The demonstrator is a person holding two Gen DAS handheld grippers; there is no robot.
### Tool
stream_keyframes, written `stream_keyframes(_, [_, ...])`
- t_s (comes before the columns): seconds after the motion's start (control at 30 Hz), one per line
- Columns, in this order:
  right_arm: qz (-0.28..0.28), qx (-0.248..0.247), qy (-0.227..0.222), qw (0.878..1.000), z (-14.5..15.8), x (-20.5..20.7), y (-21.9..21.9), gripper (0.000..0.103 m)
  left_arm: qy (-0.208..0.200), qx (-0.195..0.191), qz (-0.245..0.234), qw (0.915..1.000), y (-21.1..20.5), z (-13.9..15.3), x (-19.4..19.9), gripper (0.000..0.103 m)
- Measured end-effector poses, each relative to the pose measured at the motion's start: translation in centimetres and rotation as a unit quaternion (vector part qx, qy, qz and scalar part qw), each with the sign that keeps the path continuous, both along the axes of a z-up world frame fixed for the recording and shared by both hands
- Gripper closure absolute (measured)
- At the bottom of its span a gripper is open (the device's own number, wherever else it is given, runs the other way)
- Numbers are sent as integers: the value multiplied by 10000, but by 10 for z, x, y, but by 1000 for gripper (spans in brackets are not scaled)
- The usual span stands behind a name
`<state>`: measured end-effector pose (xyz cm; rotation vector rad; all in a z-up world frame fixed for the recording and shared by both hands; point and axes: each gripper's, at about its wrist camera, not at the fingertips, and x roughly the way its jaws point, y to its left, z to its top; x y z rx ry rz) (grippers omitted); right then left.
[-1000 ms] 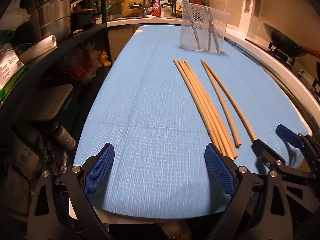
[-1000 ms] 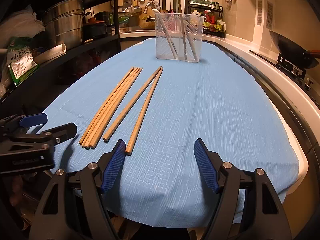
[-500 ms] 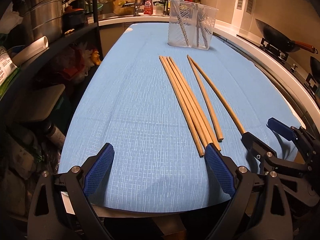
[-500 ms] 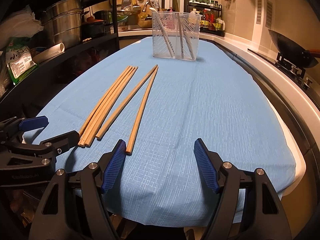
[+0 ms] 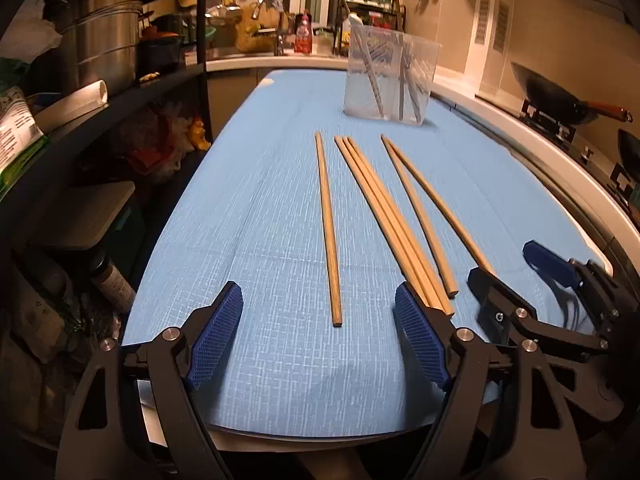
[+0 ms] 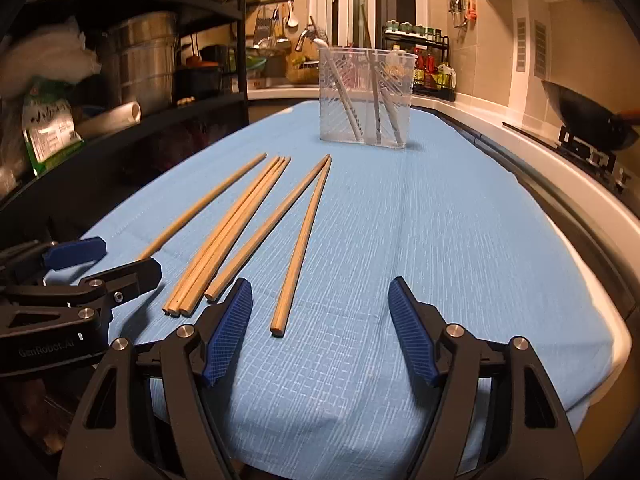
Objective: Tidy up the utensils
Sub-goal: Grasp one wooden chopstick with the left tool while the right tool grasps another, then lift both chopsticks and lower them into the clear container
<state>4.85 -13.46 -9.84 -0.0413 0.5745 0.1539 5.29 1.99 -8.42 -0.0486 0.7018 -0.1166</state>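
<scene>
Several wooden chopsticks lie lengthwise on the blue cloth [image 5: 256,208]. One single chopstick [image 5: 329,232] lies apart on the left, and its near end reaches in between the pads of my left gripper [image 5: 320,316]. Those jaws are closing, and the pads do not touch the chopstick. A bundle of three [image 5: 390,220] runs past my right-hand pad [image 5: 420,344]. Two more chopsticks [image 5: 424,216] lie further right. My right gripper [image 6: 320,308] stands open, with the near end of the rightmost chopstick [image 6: 298,256] between its fingers, untouched. A clear container [image 6: 366,96] holding grey utensils stands at the far end.
Left of the table stands a dark shelf [image 5: 120,96] with steel pots [image 5: 102,28] and packets. A wok [image 5: 560,96] sits on the stove along the right edge. The sink counter with bottles [image 6: 428,72] lies behind the container. Broad bare cloth [image 6: 460,240] stretches to the right.
One chopstick has come away from the bundle and now lies apart to its left, between my left jaws. The left jaws have narrowed a little. The right gripper has barely shifted.
</scene>
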Motion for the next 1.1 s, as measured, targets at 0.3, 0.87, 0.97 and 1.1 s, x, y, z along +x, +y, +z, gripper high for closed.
stream_keyframes(0.3, [370,43,-134,9992,1,-6,9,67,-232,19,-238,9994,-8,-1,-3,43])
stream_keyframes(0.87, [587,203,-136,9980,-2,-7,11,93,-481,176,-624,9967,-13,-6,2,96])
stream_keyframes(0.97, [637,132,-89,9978,0,-7,12,97,-423,225,-670,9966,-14,-4,3,97])
stream_keyframes(1.1, [669,22,-221,9975,8,-11,12,97,-463,97,-683,9965,-6,11,1,98])
